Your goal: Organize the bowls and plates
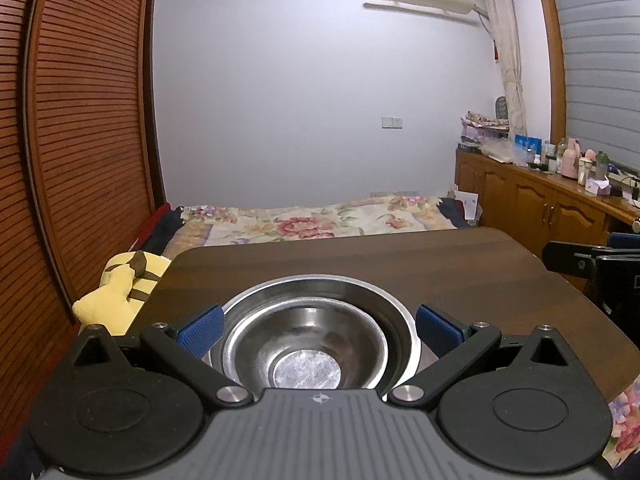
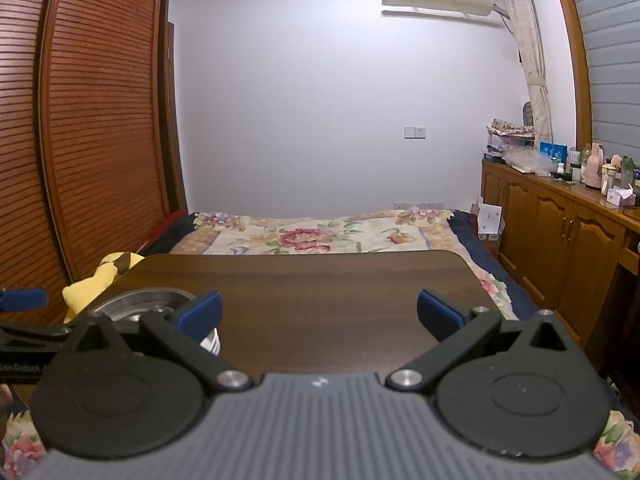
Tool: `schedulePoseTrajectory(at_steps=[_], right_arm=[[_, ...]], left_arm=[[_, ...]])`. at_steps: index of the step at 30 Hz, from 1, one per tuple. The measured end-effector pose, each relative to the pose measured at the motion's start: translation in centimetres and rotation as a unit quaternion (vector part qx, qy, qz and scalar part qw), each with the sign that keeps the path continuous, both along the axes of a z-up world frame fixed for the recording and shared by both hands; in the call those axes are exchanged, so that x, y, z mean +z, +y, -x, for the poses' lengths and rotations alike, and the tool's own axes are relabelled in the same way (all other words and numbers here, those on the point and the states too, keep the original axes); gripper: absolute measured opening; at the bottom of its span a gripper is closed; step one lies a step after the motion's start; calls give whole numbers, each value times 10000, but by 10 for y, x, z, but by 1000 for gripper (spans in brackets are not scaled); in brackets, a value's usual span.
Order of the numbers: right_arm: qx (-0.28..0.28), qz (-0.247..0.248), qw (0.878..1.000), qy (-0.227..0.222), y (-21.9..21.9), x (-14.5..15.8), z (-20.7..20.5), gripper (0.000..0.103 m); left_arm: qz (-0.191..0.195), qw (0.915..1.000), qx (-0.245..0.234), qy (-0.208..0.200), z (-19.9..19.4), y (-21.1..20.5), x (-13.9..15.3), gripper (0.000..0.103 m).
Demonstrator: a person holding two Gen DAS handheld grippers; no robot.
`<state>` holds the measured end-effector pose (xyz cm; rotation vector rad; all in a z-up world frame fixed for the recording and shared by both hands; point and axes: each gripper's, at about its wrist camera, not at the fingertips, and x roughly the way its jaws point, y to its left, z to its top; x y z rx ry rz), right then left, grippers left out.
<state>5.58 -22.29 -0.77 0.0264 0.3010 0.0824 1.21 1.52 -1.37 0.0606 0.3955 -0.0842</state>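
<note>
A steel bowl (image 1: 308, 344) sits inside a larger steel bowl (image 1: 400, 320) on the dark wooden table (image 1: 400, 256). My left gripper (image 1: 318, 328) is open, with its blue pads either side of the stacked bowls and apart from them. In the right wrist view the steel bowls (image 2: 136, 306) show at the left, partly hidden by my finger. A white object (image 2: 212, 344) peeks out beside that finger. My right gripper (image 2: 318, 312) is open and empty over the bare table (image 2: 320, 288). The right gripper also shows at the right edge of the left wrist view (image 1: 580, 264).
A yellow plush toy (image 1: 120, 288) lies off the table's left edge. A bed with a floral cover (image 1: 312, 220) lies beyond the table. A wooden cabinet (image 1: 540, 200) with bottles stands at the right, a slatted wardrobe (image 1: 80, 120) at the left.
</note>
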Motion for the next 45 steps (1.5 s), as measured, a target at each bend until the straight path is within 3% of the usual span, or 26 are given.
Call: schedulePoseTrajectory(at_steps=[26,45], right_arm=[[7,59,9997,231,2,-27,0,103],[-39,59,9997,214,2,-28,0,103]], left_arm=[[28,9996,173,219,0,6,-28,103],[44,9995,204,227,-3,9,-30,103]])
